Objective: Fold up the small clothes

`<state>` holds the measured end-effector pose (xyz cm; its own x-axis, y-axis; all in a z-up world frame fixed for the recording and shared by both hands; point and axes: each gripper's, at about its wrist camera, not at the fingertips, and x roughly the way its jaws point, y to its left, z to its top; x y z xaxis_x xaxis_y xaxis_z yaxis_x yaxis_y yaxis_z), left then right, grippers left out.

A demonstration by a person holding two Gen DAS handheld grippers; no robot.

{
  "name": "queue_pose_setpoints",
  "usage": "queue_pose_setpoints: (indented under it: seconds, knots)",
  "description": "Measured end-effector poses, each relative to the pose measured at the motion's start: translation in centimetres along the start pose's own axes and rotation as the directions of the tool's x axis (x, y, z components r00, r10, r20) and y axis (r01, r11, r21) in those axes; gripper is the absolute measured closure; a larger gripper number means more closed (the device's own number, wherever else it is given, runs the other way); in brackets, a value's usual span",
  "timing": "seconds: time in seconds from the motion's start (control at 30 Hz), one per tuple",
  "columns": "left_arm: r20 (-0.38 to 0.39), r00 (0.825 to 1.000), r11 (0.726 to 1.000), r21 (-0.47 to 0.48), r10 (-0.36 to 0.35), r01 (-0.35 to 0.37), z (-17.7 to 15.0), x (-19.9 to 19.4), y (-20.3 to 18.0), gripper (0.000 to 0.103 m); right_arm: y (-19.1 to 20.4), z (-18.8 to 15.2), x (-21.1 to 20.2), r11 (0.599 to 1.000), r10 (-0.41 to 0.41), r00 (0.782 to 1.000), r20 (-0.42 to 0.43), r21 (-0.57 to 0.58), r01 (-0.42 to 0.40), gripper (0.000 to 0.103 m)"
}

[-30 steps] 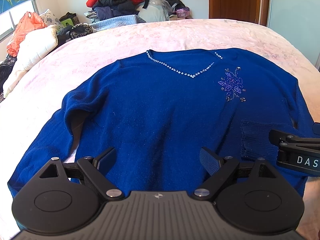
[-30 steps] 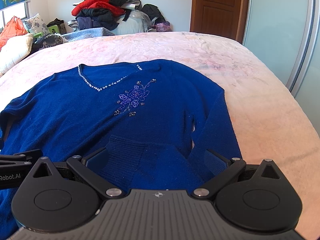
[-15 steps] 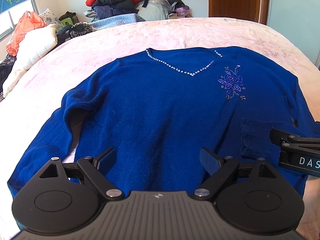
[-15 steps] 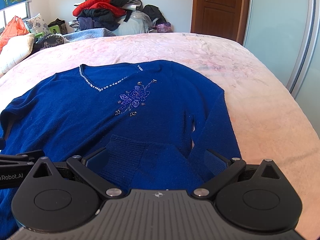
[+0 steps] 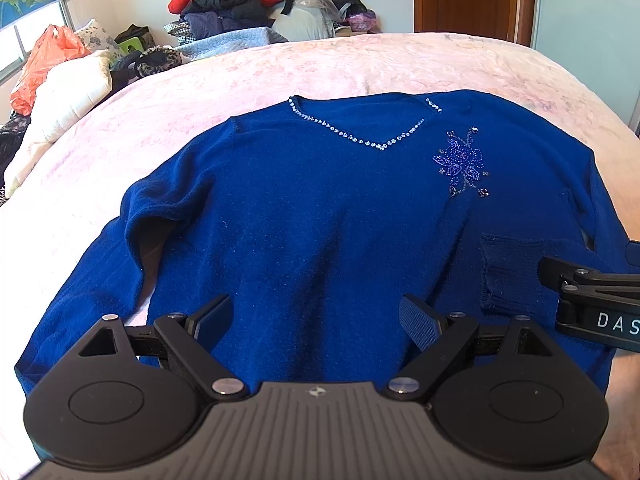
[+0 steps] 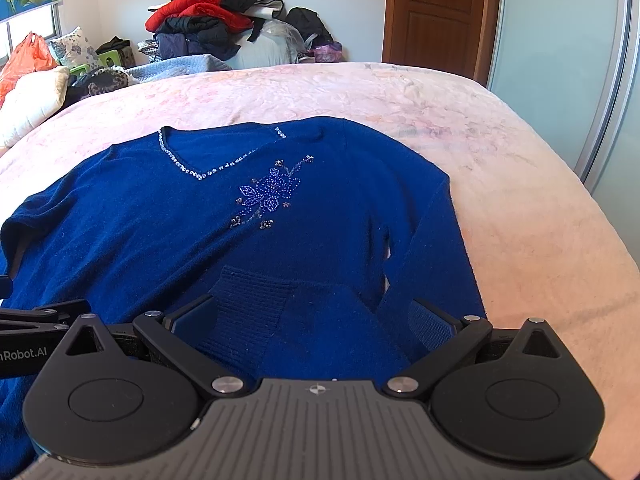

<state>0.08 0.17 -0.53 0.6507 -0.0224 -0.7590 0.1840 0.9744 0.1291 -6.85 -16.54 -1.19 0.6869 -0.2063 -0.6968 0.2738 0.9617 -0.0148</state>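
The blue sweater (image 5: 320, 220) lies flat, front up, on the pink bed cover (image 5: 360, 64); one cuff (image 6: 248, 312) is folded over its body. We judge the knit soft, limp and rather thick, so we would pinch it at the hem or a sleeve edge. Our left gripper (image 5: 316, 318) and right gripper (image 6: 312, 322) both stand wide and hold nothing. We see no containers.

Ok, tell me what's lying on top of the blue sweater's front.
On the blue sweater, its own sleeve cuff is folded in over the lower front. The fabric beneath that cuff is covered; nothing else lies on it.
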Motion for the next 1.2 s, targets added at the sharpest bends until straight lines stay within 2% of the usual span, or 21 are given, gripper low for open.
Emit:
queue_pose_setpoints:
  seconds: [0.23, 0.4, 0.47, 0.57, 0.63, 0.73, 0.8, 0.93, 1.03, 1.2]
  knots:
    - [0.000, 1.000, 1.000, 0.004, 0.005, -0.005, 0.0, 0.1, -0.1, 0.012, -0.2, -0.1, 0.1, 1.000, 0.010, 1.000, 0.007, -0.002, -0.010, 0.000]
    - [-0.002, 1.000, 1.000, 0.003, 0.011, -0.011, -0.1, 0.2, 0.0, 0.012, -0.9, -0.8, -0.9, 0.998, 0.044, 0.993, 0.111, -0.041, -0.039, 0.000]
    - [-0.004, 1.000, 1.000, 0.002, 0.011, -0.011, -0.1, 0.2, 0.1, 0.012, -1.2, -1.3, -1.5, 0.994, 0.074, 0.983, 0.168, -0.091, -0.059, 0.000]
    - [-0.003, 1.000, 1.000, 0.003, 0.016, -0.016, -0.1, 0.2, 0.2, 0.012, -0.5, -2.0, -2.0, 0.970, 0.111, 0.973, 0.200, -0.234, -0.063, 0.000]
    - [-0.005, 1.000, 1.000, 0.002, 0.024, -0.024, -0.1, 0.3, 0.3, 0.012, 0.4, -2.3, -1.9, 0.946, 0.139, 0.972, 0.188, -0.316, -0.074, 0.001]
    - [-0.014, 0.999, 0.999, -0.001, 0.033, -0.033, -0.1, 0.5, 0.6, 0.012, 1.9, -3.0, -1.1, 0.920, 0.146, 0.982, 0.120, -0.381, -0.090, 0.002]
    - [-0.019, 0.999, 0.999, -0.005, 0.038, -0.038, -0.1, 0.7, 0.7, 0.012, 2.9, -3.9, -0.9, 0.888, 0.174, 0.980, 0.094, -0.446, -0.115, 0.009]
    - [-0.029, 0.999, 0.999, -0.013, 0.040, -0.040, -0.2, 1.1, 0.9, 0.012, 4.3, -5.3, -0.6, 0.844, 0.184, 0.981, 0.066, -0.522, -0.124, 0.015]
    - [-0.035, 0.999, 0.999, -0.003, 0.038, -0.038, -0.3, 1.2, 0.7, 0.012, 4.0, -5.2, -0.4, 0.859, 0.198, 0.978, 0.069, -0.493, -0.139, 0.021]
    - [-0.044, 0.998, 0.999, 0.007, 0.038, -0.038, -0.4, 1.6, 0.5, 0.012, 3.1, -4.8, 0.5, 0.891, 0.179, 0.979, 0.100, -0.439, -0.118, 0.035]
